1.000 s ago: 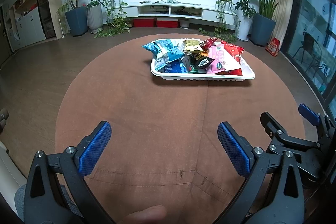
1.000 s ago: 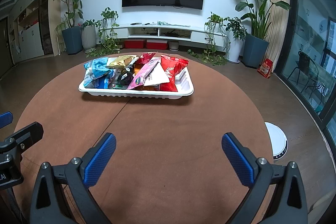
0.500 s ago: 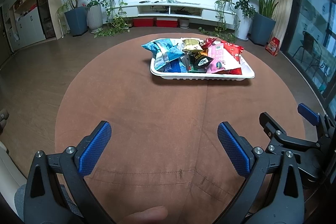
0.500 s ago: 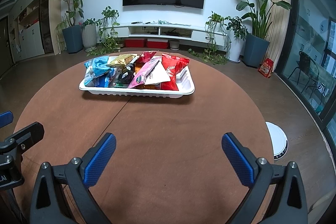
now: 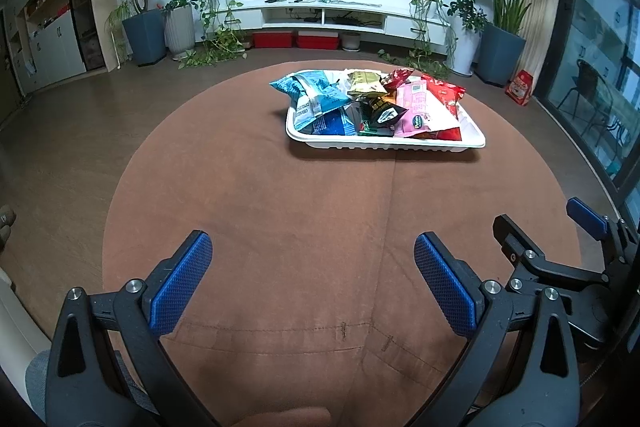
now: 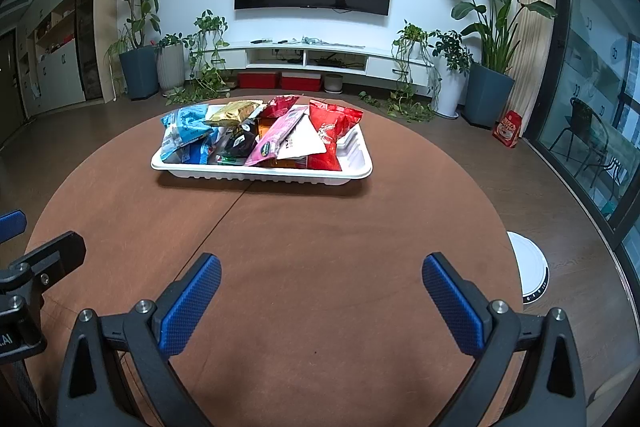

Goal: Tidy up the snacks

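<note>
Left wrist view shows the left tongs [image 5: 312, 267] spread wide apart with nothing between the blue pads, hovering over the near part of the round brown bench [image 5: 280, 187]. Just to their right sit the right tongs [image 5: 560, 259], seen from the side. Right wrist view has the right tongs [image 6: 320, 287] likewise wide apart and empty, with part of the left tongs [image 6: 36, 267] at their left.

Well ahead of both tongs, on the far half of the bench, lies a white tray [image 6: 260, 175] heaped with snack packets: a light blue bag [image 6: 188, 125] at the left end, a gold packet [image 6: 234, 113] behind, a dark packet [image 6: 240, 143] in the middle, a pink packet [image 6: 276, 139] leaning beside it, and a red bag [image 6: 330, 137] toward the right. The tray's right end looks bare, though packets may hide part of it. A white round object [image 6: 530, 273] rests on the floor right of the bench.
</note>
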`<action>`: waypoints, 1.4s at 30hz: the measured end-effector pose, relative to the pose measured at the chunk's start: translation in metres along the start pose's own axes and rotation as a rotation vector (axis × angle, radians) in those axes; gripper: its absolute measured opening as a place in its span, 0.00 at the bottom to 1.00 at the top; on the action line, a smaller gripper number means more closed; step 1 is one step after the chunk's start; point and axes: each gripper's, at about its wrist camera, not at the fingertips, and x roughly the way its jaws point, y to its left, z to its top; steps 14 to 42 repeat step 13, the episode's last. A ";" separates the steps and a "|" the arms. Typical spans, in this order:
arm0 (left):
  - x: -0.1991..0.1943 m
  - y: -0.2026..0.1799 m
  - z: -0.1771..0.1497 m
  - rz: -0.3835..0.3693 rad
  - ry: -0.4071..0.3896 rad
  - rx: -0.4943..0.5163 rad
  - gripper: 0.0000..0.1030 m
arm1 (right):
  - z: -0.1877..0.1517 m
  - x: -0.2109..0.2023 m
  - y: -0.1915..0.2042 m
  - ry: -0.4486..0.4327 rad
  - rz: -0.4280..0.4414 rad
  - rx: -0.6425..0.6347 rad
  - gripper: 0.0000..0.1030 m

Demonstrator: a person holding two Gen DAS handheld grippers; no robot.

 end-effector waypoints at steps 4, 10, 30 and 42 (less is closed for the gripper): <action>0.000 0.001 0.000 -0.005 -0.012 -0.001 1.00 | 0.000 0.000 0.000 0.001 0.001 0.000 1.00; -0.004 -0.002 -0.001 0.020 -0.036 0.018 1.00 | -0.002 -0.001 0.000 0.004 0.001 -0.001 1.00; -0.004 -0.002 -0.001 0.017 -0.037 0.019 1.00 | -0.005 -0.002 0.000 0.009 0.002 -0.003 1.00; -0.004 -0.002 -0.001 0.017 -0.037 0.019 1.00 | -0.005 -0.002 0.000 0.009 0.002 -0.003 1.00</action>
